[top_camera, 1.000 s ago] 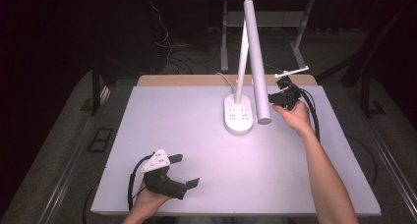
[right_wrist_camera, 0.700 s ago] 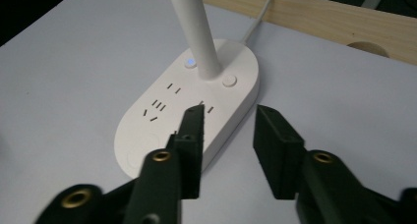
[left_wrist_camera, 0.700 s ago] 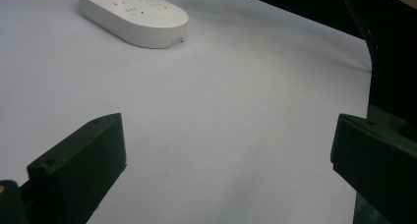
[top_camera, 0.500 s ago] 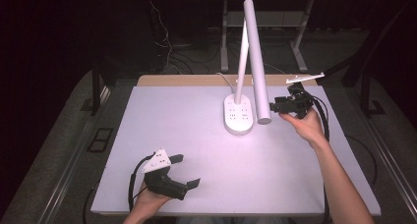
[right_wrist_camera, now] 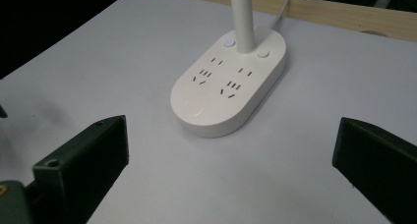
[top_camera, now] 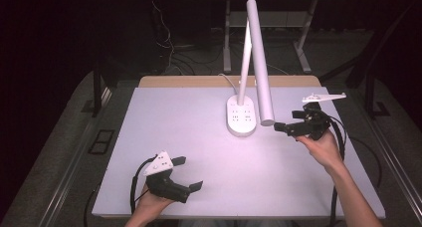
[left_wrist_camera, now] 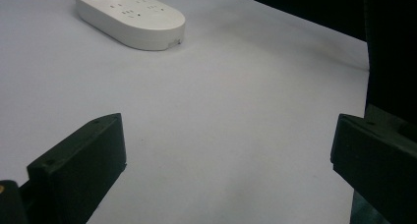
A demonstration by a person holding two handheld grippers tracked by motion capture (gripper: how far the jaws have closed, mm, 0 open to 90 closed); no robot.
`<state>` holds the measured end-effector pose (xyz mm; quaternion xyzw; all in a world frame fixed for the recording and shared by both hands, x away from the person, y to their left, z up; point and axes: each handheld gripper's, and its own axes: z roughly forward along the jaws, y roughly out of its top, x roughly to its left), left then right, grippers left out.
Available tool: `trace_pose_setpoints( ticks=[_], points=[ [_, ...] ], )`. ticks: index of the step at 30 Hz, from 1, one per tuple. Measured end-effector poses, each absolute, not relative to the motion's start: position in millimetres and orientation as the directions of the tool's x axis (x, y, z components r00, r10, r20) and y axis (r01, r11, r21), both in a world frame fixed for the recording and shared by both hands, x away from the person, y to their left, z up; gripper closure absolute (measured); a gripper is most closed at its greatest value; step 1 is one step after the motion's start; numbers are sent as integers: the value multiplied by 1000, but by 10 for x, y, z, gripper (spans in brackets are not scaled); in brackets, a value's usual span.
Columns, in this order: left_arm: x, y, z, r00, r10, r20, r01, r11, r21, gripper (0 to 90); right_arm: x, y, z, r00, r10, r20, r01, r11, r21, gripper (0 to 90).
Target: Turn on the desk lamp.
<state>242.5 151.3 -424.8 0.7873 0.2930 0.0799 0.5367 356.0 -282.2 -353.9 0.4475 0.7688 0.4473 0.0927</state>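
Lamp base point(top_camera: 242, 116), a white oval with socket slots on top, is sitting on the far middle part of the pale table point(top_camera: 199, 132), and a white stem point(top_camera: 244, 62) is rising from its far end. In the right gripper view a small button is glowing blue beside the stem's foot. The long white lamp head point(top_camera: 261, 57) is slanting down from the top of the stem, its lower end hanging just right of the base. A white cord point(right_wrist_camera: 280, 10) is running off behind the base toward the wooden edge.

The right gripper point(top_camera: 287, 128) is hovering just right of the lamp head's tip, its jaws standing wide apart and pointing at the base. The left gripper point(top_camera: 188, 173) is resting at the near left of the table, well apart from the lamp, jaws also spread wide with nothing between them.
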Motion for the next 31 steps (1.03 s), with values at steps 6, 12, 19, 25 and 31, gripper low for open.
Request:
trace_pose_setpoints(
  ticks=[6,12,19,25,31],
  points=[
    [2427,1511,-4245,813,552,-187,376,-250,892,0,3291,-2871,-3602,-585,769,256,590,187,785,3],
    [2426,1508,-4246,813,551,-187,376,-251,892,0,3054,-2925,-3697,-590,761,271,580,165,798,3],
    [2427,1508,-4246,815,549,-185,375,-257,891,0,2813,-2940,-3836,-592,755,281,563,139,814,3],
    [2426,1510,-4246,814,551,-186,376,-256,890,0,2646,-2906,-3974,-596,757,270,552,142,822,4],
    [2432,1506,-4248,814,550,-187,378,-257,889,0,2525,-2895,-4125,-591,768,248,547,155,822,4]
  ],
)
